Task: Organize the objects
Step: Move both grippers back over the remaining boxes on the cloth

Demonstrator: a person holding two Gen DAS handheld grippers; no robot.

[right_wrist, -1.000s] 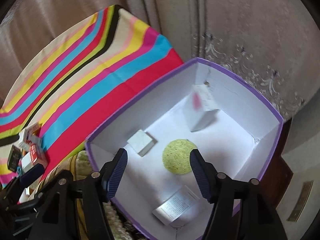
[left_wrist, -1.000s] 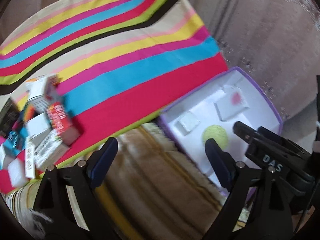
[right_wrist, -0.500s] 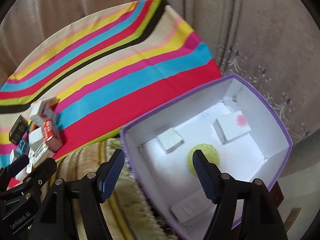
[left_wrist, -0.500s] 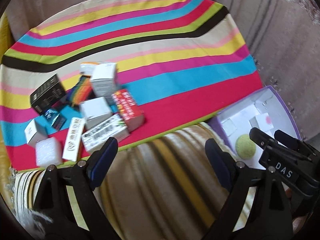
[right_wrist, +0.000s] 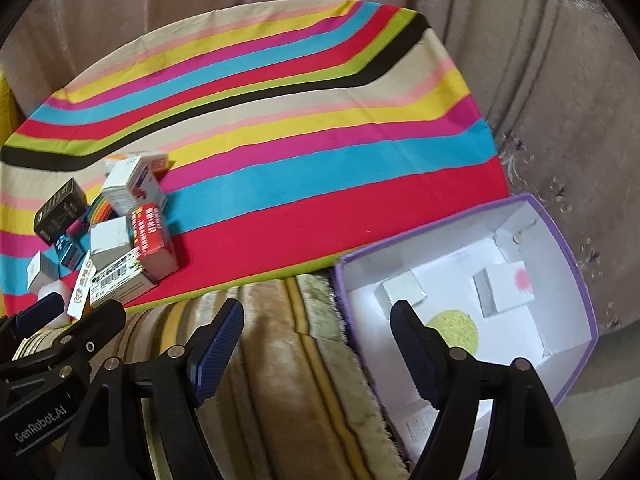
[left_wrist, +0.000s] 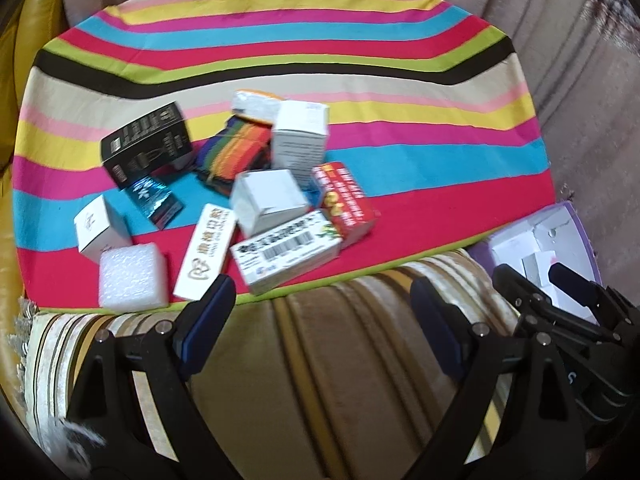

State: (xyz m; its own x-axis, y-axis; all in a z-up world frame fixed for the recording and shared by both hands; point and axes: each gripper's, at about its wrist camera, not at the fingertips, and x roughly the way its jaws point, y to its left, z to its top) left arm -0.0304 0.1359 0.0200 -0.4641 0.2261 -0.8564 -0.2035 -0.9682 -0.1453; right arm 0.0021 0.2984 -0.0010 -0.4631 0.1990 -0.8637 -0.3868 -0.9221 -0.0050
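Several small boxes lie in a pile on the striped cloth [left_wrist: 360,40]: a red box [left_wrist: 346,204], a barcode box [left_wrist: 286,254], a white cube box [left_wrist: 268,200], a black box [left_wrist: 148,146] and a foam block [left_wrist: 132,276]. The pile also shows in the right wrist view [right_wrist: 112,236]. A purple-rimmed white box [right_wrist: 576,264] at the right holds a green ball [right_wrist: 456,332] and two white boxes [right_wrist: 504,286]. My left gripper [left_wrist: 320,320] is open and empty before the pile. My right gripper [right_wrist: 316,344] is open and empty by the box's left wall.
A beige striped rug or cushion [left_wrist: 320,360] lies under both grippers. Brown curtains [right_wrist: 560,80] hang behind and to the right. A yellow surface [left_wrist: 24,60] borders the cloth on the left. The right gripper shows in the left wrist view [left_wrist: 568,308].
Both grippers have swung left, away from the purple box. The pile of boxes has come to the middle of the left view. Both stay open.
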